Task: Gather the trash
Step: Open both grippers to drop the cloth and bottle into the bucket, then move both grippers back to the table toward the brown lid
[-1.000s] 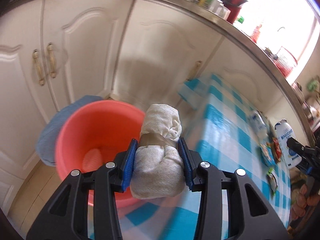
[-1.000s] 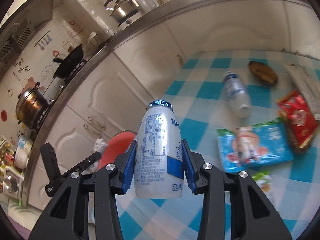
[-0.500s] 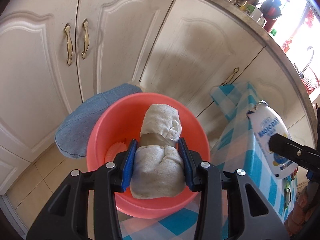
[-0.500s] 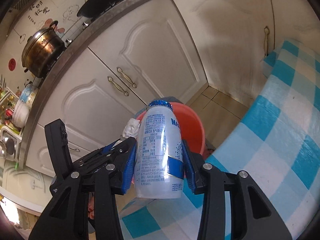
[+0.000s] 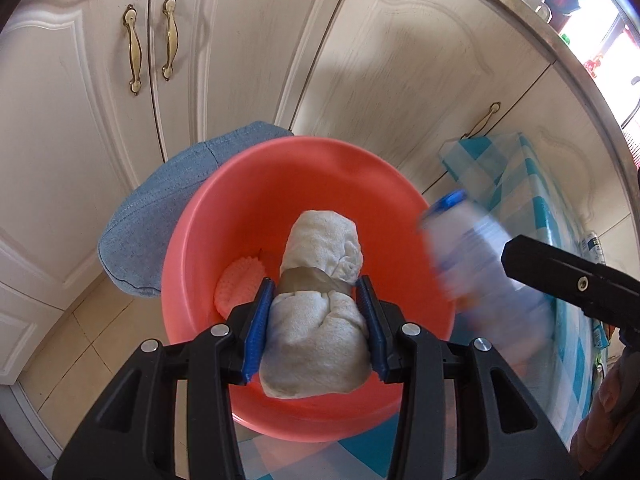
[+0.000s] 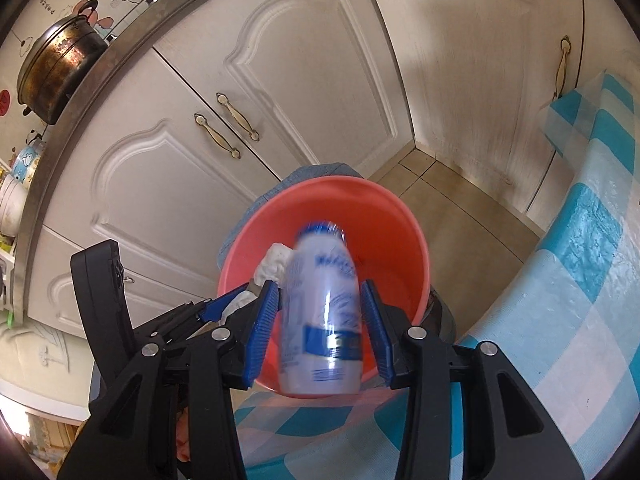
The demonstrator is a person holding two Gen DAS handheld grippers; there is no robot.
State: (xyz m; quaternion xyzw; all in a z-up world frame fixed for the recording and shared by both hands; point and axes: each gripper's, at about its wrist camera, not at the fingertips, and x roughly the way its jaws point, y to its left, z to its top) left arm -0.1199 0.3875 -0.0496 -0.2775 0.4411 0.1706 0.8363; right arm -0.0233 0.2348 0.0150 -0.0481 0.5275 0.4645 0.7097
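My left gripper (image 5: 316,284) is shut on a rolled white cloth wad (image 5: 320,248) bound with a grey band, and holds it over the red plastic basin (image 5: 304,148). In the right wrist view my right gripper (image 6: 320,288) hangs above the same basin (image 6: 384,216). A white bottle with a blue cap (image 6: 324,300) sits between its blue pads, motion-blurred, with a thin gap on each side. The left wrist view shows that bottle (image 5: 472,264) blurred at the basin's right rim. The wad's tip (image 6: 276,260) shows beside the bottle.
An orange textured piece (image 5: 238,284) lies in the basin. A blue denim cushion (image 5: 160,216) sits behind it, against white cupboard doors (image 5: 80,120). The table with the blue-checked cloth (image 6: 580,280) runs along the right. A pot (image 6: 56,64) stands on the counter.
Both grippers moved from the table to above the basin and came lower. The bottle, sharp and clamped before, is now blurred and loose between the right pads. The wad stays gripped.
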